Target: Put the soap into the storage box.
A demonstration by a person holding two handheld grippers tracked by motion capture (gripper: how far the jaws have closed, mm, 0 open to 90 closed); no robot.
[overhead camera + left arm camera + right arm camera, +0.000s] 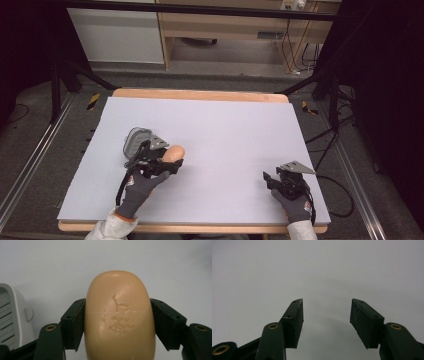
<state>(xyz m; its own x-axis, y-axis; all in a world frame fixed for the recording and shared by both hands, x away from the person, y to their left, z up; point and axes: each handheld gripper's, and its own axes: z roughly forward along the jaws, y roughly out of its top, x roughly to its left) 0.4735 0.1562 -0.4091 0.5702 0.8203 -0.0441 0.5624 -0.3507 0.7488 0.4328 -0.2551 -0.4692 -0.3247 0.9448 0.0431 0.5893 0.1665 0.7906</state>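
**Soap bar held in left gripper; right gripper parted over bare mat**

High view. Nearest the camera, two gloved hands are seen entering from the bottom edge, sleeves pale. The left hand (141, 186) carries the left gripper (172, 162), which is clamped on a tan soap bar (175, 151), left of the table's centre. A grey slotted soap dish (136, 141) is seen just behind and beside that gripper, on the mat. The right hand (296, 205) carries the right gripper (269, 179) near the front right corner, well apart from the soap. The table (200, 94) is covered by a pale lavender mat (225, 135).

Left gripper view. The soap bar (119, 317) is pressed between both jaws, touched on each flank; a stamped mark is seen on its upper face. The dish's white slotted wall (11, 315) is noted at the left edge.

Right gripper view. The jaws are held apart, nothing between them; the bare mat (319, 270) lies beyond.
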